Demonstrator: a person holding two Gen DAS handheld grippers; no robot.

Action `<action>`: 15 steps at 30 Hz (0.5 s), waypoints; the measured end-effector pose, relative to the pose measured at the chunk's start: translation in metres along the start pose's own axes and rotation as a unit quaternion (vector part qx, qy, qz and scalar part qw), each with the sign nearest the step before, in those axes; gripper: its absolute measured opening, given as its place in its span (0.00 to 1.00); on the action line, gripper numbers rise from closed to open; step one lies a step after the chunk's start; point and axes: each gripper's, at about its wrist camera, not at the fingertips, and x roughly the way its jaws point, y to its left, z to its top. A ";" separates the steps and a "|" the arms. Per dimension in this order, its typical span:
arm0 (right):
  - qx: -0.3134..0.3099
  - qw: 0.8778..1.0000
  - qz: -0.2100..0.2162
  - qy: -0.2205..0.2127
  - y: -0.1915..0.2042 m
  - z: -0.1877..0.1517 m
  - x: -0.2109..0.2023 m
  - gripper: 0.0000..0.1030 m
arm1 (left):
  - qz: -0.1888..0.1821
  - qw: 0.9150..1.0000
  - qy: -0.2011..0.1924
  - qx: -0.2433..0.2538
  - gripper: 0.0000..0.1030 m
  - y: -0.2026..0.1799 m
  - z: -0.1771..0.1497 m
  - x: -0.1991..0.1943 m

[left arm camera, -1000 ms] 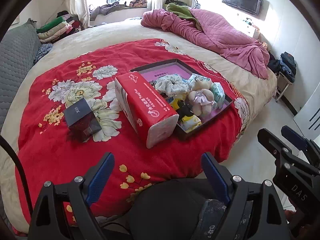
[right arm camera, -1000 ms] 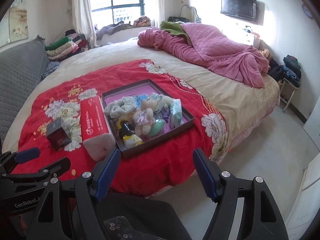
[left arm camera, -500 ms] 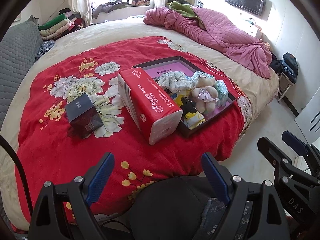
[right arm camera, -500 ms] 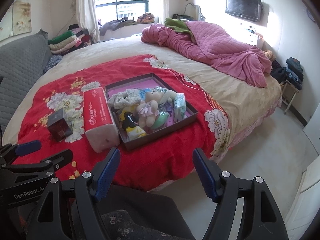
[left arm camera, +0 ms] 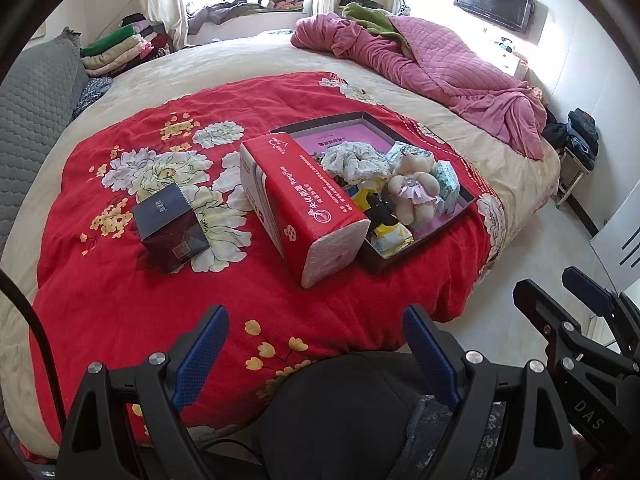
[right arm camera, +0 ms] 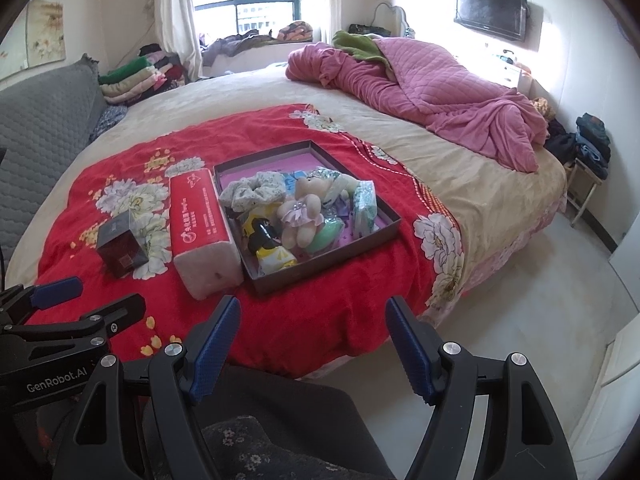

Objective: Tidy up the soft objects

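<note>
Left wrist view: bed (left arm camera: 120, 292) looms nearer than a second ago; both grippers (left arm camera: 316, 344) (right arm camera: 312, 336) apart, empty, approaching tray (right arm camera: 320, 264) of soft toys.

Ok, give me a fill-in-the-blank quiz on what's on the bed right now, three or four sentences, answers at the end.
1. The teddy bear lies inside the ____.
2. The tissue pack lies between the tray and the dark ____.
3. Both grippers, left and right, hold ____.
4. The blanket under the tray is mostly ____.

Answers: tray; box; nothing; red
</note>
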 end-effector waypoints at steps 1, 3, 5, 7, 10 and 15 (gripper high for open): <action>-0.001 1.000 0.000 0.000 0.000 0.000 0.000 0.73 | 0.001 1.000 0.000 -0.001 0.85 0.000 0.000 0.000; -0.001 1.000 0.000 0.001 0.001 0.000 0.000 0.73 | 0.001 1.000 -0.001 -0.002 0.85 0.001 0.000 -0.001; -0.001 1.000 0.000 0.000 0.001 0.000 0.000 0.73 | 0.002 1.000 -0.002 -0.003 0.85 0.001 0.000 -0.002; -0.001 1.000 -0.001 0.000 0.002 0.000 0.001 0.73 | 0.002 1.000 -0.001 -0.005 0.85 0.001 0.000 -0.002; -0.002 1.000 -0.001 0.000 0.002 0.000 0.001 0.73 | 0.003 1.000 -0.001 -0.006 0.85 0.002 0.000 -0.002; -0.001 1.000 -0.001 0.000 0.002 0.000 0.001 0.73 | 0.005 1.000 -0.002 -0.007 0.85 0.003 0.000 -0.002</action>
